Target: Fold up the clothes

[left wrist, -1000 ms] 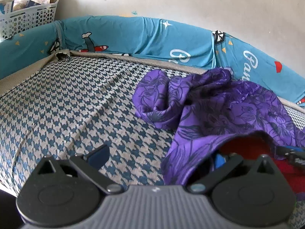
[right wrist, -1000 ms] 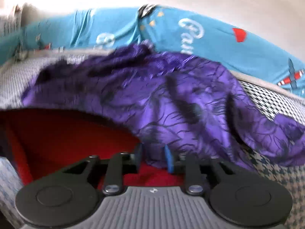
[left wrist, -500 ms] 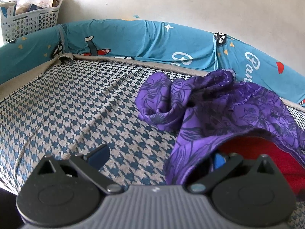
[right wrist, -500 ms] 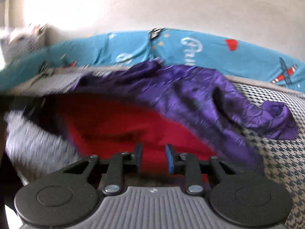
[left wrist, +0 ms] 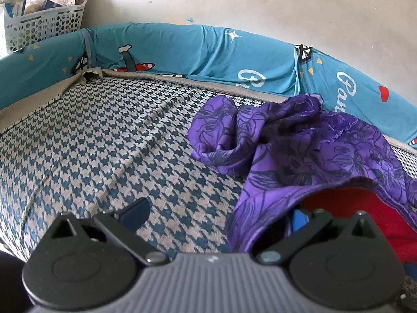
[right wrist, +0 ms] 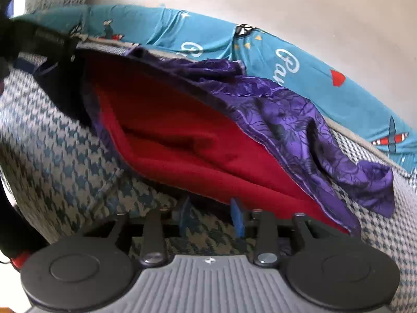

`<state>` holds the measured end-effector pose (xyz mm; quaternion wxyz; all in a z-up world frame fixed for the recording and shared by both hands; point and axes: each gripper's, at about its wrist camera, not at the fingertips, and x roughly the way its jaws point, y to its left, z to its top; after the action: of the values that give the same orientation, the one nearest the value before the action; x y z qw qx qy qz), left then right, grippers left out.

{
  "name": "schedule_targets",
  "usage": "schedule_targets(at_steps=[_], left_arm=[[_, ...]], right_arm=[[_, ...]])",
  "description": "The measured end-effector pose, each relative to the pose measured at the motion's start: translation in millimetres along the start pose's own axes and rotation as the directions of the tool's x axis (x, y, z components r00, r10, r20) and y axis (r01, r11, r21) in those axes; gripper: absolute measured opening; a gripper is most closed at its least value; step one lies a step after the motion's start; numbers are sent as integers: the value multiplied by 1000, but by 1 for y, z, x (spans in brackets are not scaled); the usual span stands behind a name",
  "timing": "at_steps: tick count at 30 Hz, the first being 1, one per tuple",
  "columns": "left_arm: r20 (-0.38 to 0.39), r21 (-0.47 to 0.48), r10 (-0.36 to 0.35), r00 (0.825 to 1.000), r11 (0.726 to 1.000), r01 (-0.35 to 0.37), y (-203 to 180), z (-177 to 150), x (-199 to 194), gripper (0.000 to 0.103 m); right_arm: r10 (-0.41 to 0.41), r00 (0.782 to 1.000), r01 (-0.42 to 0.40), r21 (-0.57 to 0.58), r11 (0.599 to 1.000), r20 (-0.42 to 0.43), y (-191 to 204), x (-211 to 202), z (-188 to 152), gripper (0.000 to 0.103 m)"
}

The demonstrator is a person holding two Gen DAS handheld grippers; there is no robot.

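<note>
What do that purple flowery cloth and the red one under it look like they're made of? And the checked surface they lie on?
Purple cloth: seemingly a thin satin or silky synthetic; it shines faintly and falls in soft, narrow folds. Red cloth: matte and thicker, perhaps fleece or knit; no sheen, broad rounded creases. Checked surface: looks like a woven mat or coarse upholstery with a houndstooth pattern and visible weave; which one is unclear.

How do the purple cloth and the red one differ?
The purple cloth has a dark floral print; the red cloth is plain. The purple cloth is thin and crumpled, draped over the red cloth, which looks thicker and lies beneath. Both lie on the houndstooth mat.
</note>
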<state>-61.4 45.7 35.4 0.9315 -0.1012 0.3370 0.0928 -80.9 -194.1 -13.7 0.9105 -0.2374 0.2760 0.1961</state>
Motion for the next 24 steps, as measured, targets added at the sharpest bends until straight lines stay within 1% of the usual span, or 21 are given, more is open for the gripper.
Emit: schedule_targets(at_steps=[2, 6, 8, 9, 10, 12, 14, 18, 20, 24], left_arm=[[-3, 0, -2, 1000, 1000, 2, 0, -1, 1, 103], [-7, 5, -6, 1000, 1000, 6, -2, -2, 2, 103], [-8, 10, -7, 1000, 1000, 7, -3, -2, 2, 103], [-7, 15, -6, 1000, 1000, 6, -4, -2, 2, 103], [-5, 18, -4, 1000, 1000, 4, -4, -3, 2, 103], [-2, 24, 1, 1000, 1000, -1, -4, -3, 2, 103], [2, 27, 8, 1000, 1000, -8, -3, -2, 2, 103], [9, 29, 19, 1000, 999, -19, -1, -2, 1, 103], [13, 33, 25, 1000, 999, -26, 1, -2, 0, 103], [16, 29, 33, 999, 999, -34, 7, -3, -4, 103]], right_arm=[[-8, 1000, 8, -33, 999, 2, 5, 5, 0, 40], [-44, 999, 46, -96, 994, 23, 13, 14, 0, 39], [-60, 998, 62, -120, 991, 24, 16, 18, 0, 26], [-67, 997, 70, -132, 989, 24, 18, 20, 0, 17], [-71, 997, 73, -137, 988, 21, 19, 21, 0, 11], [-71, 997, 73, -133, 988, 20, 18, 21, 0, 7], [-62, 998, 65, -105, 992, 25, 13, 17, 1, 6], [-19, 1000, 20, -41, 999, 16, 3, 5, 2, 6], [6, 1000, -6, -1, 1000, 27, -2, -7, 2, 6], [73, 996, -78, 116, 990, 49, -16, -32, -2, 6]])
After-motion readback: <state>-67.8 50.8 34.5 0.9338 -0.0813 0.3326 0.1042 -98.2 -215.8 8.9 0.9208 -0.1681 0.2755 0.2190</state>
